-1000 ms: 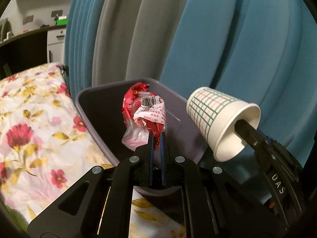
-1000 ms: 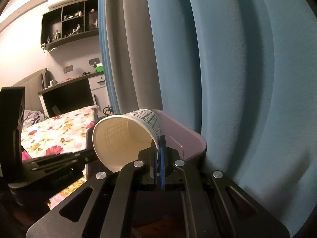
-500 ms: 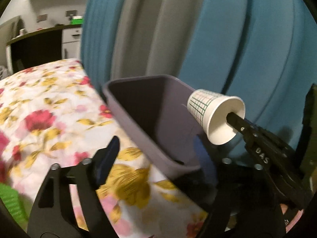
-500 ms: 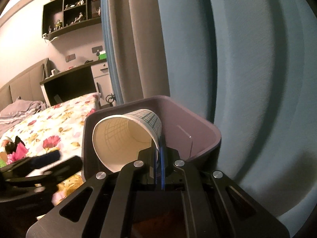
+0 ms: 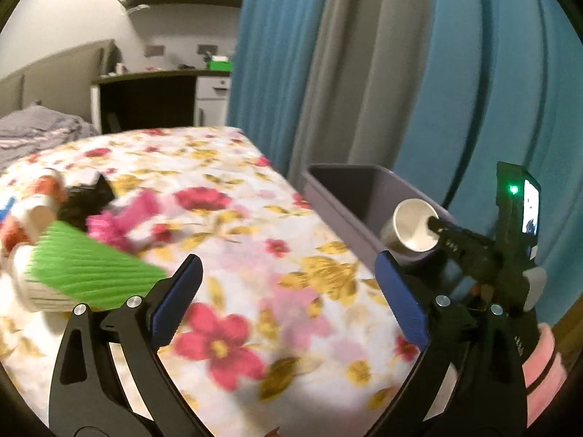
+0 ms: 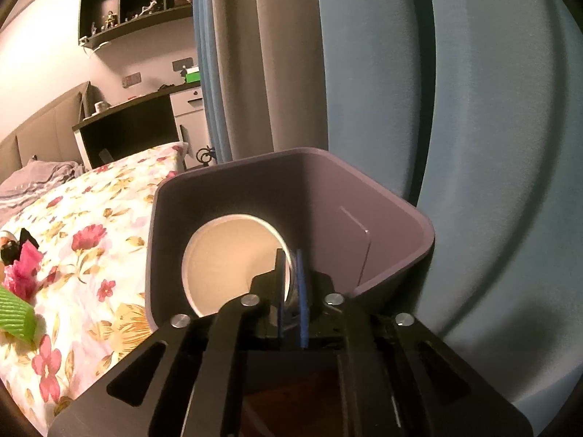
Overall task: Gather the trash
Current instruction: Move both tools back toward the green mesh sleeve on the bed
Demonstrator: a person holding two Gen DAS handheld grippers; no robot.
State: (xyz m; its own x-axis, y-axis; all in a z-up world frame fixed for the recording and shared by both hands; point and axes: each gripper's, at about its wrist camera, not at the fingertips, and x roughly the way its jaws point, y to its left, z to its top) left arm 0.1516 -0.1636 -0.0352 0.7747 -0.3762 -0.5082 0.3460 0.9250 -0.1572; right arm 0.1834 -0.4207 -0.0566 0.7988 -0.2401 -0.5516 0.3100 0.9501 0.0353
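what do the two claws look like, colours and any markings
Both are black plastic frames with silver screws and blue pads. The left claw shows wide blue pads. The right claw carries white lettering, a green light and a small lit screen; a pink sleeve shows behind.

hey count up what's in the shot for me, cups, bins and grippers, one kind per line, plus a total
Paper cups: 2, white cup in the right hand-held gripper, green cup on the bed
Bins: 1, purple bin
Hand-held grippers: 2, including the left hand-held gripper
Total: 5
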